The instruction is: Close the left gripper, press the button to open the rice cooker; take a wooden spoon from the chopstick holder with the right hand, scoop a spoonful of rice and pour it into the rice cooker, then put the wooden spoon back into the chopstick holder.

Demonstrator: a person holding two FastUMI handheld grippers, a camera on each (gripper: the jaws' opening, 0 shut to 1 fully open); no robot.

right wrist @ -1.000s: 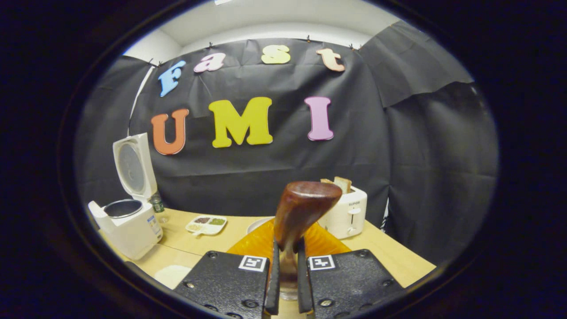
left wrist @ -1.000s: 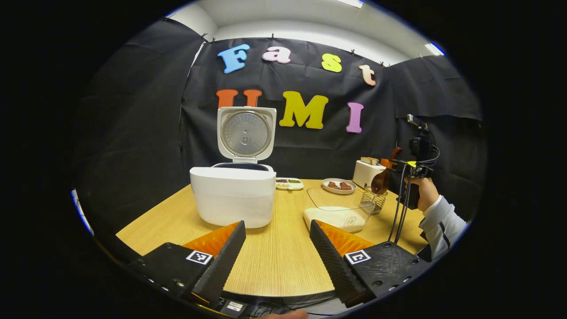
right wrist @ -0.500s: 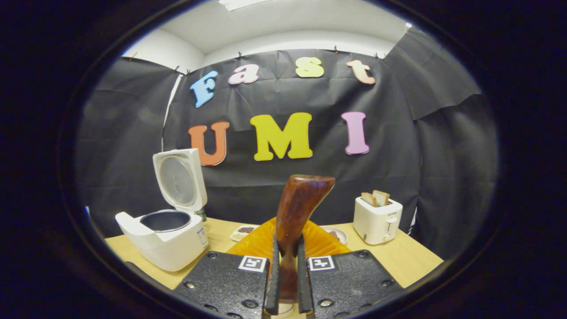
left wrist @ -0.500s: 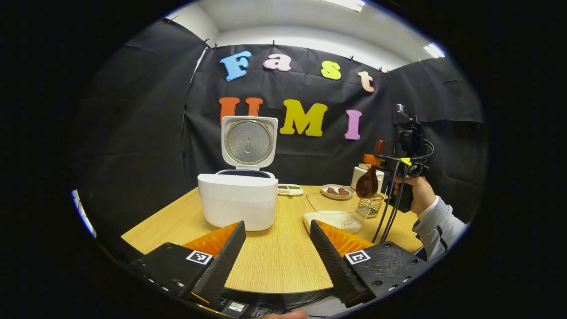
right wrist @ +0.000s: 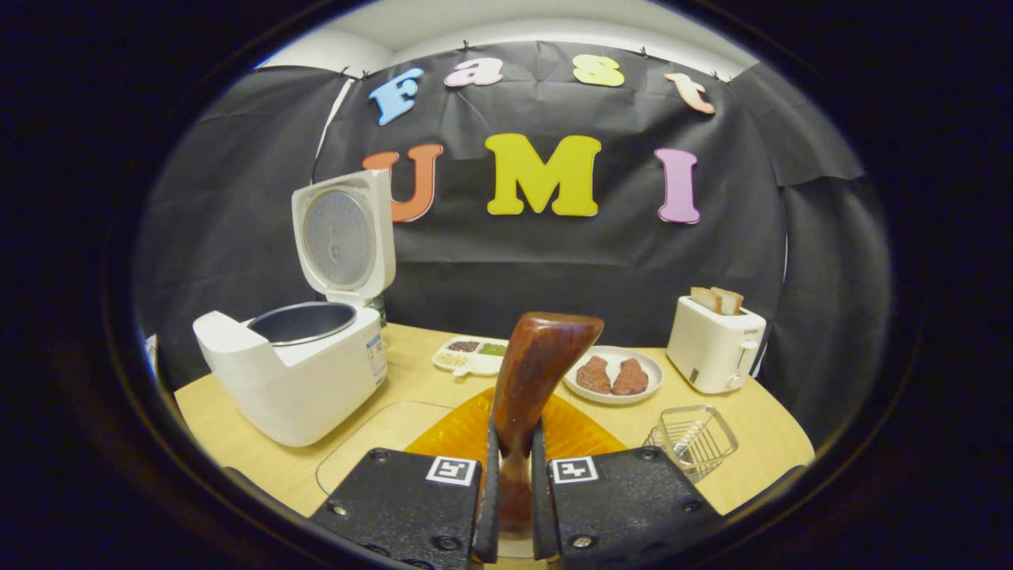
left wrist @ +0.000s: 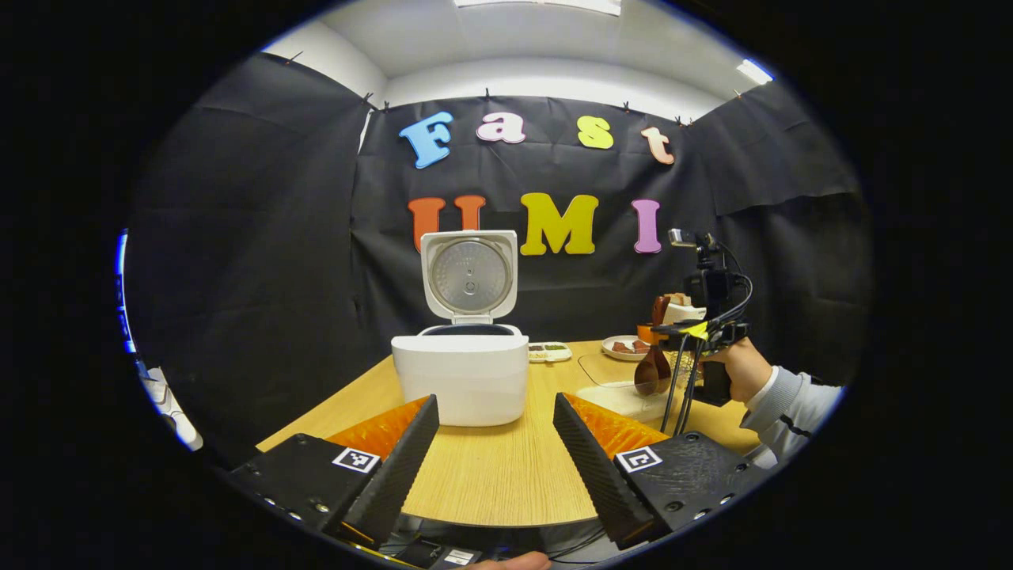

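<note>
My right gripper [right wrist: 510, 491] clamped on the wooden spoon [right wrist: 536, 372], bowl up; my left gripper [left wrist: 495, 451] spread wide, rice cooker [left wrist: 460, 372] lid raised on the worktop [left wrist: 491, 475]

Left hand-held gripper [left wrist: 495, 443] jaws wide apart over surface [left wrist: 491, 475]. Rice cooker [left wrist: 461, 376] lid up. Right hand-held gripper [left wrist: 661, 336] grips wooden spoon [left wrist: 652, 372], bowl down, above rice container [left wrist: 625, 396].

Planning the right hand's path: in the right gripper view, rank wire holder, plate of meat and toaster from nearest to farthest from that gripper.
1. Wire holder, low right, nearest.
2. Plate of meat, centre, behind it.
3. Toaster, far right, by the wall.
</note>
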